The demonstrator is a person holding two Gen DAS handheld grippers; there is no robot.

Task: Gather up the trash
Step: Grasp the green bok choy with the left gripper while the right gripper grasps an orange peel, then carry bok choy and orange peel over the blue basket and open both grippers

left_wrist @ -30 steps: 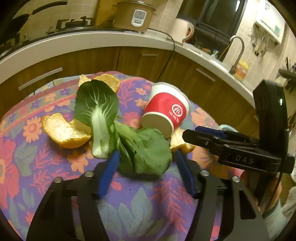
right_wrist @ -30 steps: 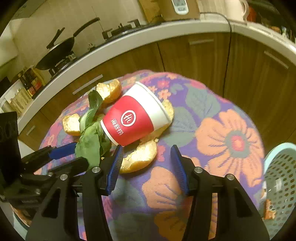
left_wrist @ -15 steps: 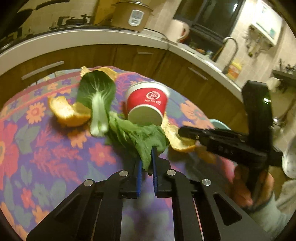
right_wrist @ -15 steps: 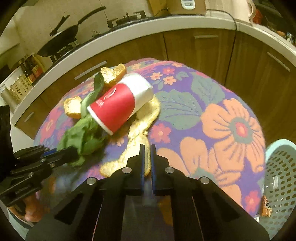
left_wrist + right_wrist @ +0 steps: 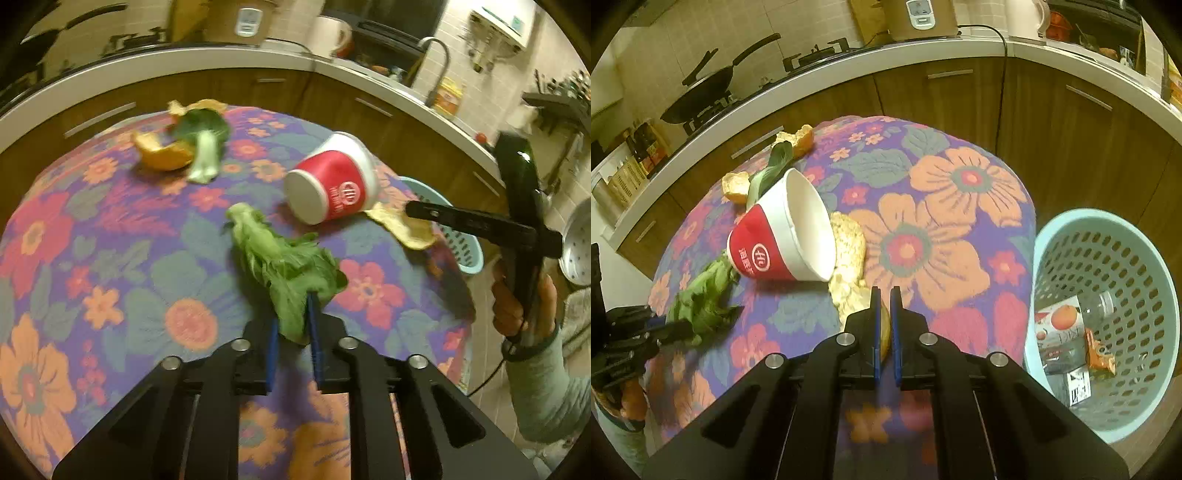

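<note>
My left gripper (image 5: 292, 314) is shut on a green vegetable leaf (image 5: 284, 262), lifted off the floral tablecloth; the leaf also shows in the right wrist view (image 5: 701, 295). My right gripper (image 5: 885, 295) is shut on a pale orange peel (image 5: 849, 273); the peel also shows in the left wrist view (image 5: 402, 229). A red and white paper cup (image 5: 786, 236) lies on its side beside the peel, also seen in the left wrist view (image 5: 332, 188). A light blue trash basket (image 5: 1137, 236) stands off the table's right edge.
At the table's far side lie another bok choy leaf (image 5: 205, 147) and orange peels (image 5: 162, 151). The basket holds a plastic bottle (image 5: 1067, 332) and a wrapper (image 5: 1099, 350). Wooden cabinets (image 5: 1052, 122) and a counter curve behind the table.
Both grippers closed, the left on the green leaf and the right on the peel, then lifted and pulled back. The leaf came away from the pile and the cup rolled.
</note>
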